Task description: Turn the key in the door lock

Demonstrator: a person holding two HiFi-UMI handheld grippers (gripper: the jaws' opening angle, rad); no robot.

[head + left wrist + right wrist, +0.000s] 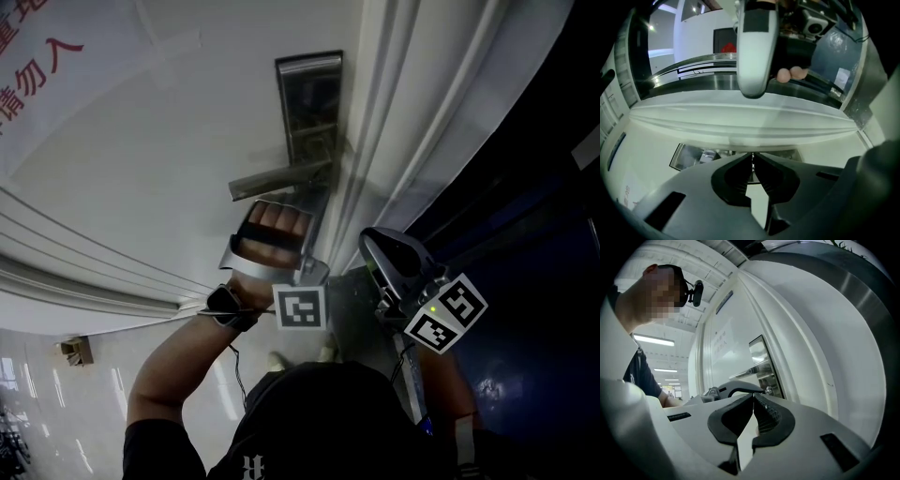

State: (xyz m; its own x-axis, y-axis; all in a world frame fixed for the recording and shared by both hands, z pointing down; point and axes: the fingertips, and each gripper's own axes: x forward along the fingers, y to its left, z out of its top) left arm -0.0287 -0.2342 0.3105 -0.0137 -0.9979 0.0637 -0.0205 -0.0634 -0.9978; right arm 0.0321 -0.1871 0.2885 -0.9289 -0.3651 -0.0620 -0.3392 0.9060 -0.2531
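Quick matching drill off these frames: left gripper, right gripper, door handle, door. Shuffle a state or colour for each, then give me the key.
Things:
1. left gripper
2. right gripper
3. door handle
4. door

States:
A. white
B. silver lever sticking out of the lock plate
C. fingers shut on a thin metal sliver, apparently the key
D. fingers shut on nothing, held clear of the lock plate

Pairs: 1-C, 2-D, 3-B, 4-A
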